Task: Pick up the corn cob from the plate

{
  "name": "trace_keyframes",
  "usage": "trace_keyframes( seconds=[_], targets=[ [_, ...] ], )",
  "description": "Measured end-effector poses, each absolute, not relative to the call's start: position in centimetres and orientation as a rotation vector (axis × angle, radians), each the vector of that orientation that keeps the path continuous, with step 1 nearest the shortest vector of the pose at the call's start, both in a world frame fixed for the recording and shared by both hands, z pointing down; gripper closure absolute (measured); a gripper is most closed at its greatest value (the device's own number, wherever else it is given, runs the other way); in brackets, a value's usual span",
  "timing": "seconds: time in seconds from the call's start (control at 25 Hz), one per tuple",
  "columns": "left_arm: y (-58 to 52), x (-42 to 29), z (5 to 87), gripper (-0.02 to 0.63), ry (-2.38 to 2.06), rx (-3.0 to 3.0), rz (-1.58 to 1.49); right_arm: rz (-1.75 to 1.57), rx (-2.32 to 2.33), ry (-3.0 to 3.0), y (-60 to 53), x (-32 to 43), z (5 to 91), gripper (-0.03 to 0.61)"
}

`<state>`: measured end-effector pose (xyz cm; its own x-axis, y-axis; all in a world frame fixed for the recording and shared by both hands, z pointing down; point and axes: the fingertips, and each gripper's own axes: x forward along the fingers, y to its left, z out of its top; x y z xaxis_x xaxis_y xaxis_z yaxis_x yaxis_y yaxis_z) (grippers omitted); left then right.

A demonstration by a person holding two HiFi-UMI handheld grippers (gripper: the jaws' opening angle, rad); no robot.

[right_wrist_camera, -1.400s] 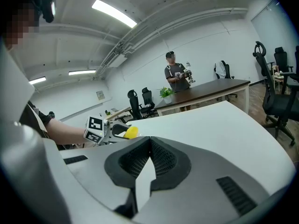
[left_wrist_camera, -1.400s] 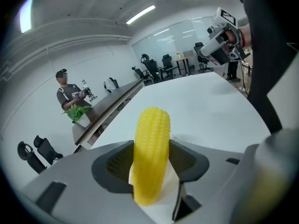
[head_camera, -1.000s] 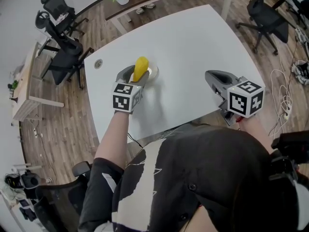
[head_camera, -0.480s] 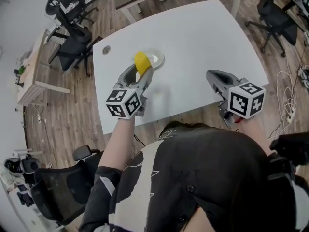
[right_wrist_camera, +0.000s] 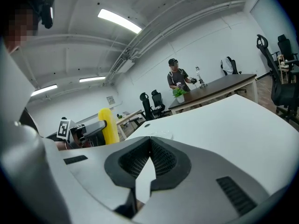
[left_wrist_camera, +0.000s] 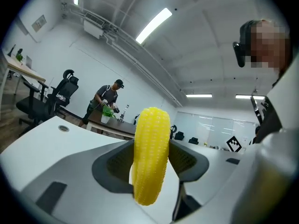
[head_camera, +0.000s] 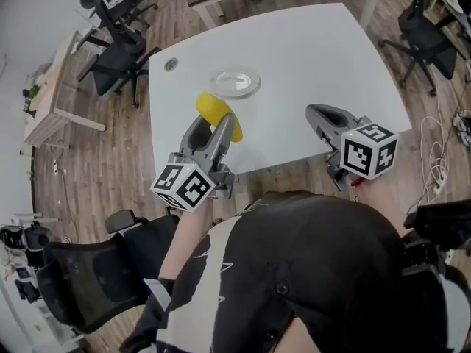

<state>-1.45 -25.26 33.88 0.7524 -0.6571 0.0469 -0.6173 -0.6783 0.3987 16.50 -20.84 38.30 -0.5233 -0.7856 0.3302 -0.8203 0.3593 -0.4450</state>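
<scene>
Suggesting a finished pick-up, the corn cob (head_camera: 218, 115) was clamped in the left gripper (head_camera: 213, 126), clear of the plate (head_camera: 252, 87) at 1 o'clock; the right gripper (head_camera: 318, 113) was closed, unneeded.

Site: office recorded | swivel chairs (head_camera: 125, 54) noted left of left gripper (head_camera: 213, 129) | white desk (head_camera: 309, 50), wooden desk (right_wrist_camera: 219, 87) noted beyond | strip lights (left_wrist_camera: 154, 24) noted overhead

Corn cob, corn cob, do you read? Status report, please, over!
Left gripper shut on the yellow corn cob. Right gripper shut, empty. Cob up off the round white plate. Nothing in the way.
</scene>
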Motion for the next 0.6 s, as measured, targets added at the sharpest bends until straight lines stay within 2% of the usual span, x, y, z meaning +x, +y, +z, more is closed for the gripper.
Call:
trace_keyframes(
  seconds=[0.6],
  targets=[
    [-17.0, -11.6, 33.4, 0.379, -0.935, 2.48, -0.236, 0.861, 1.427, -2.533, -15.0, 5.7, 37.9, 0.563]
  ],
)
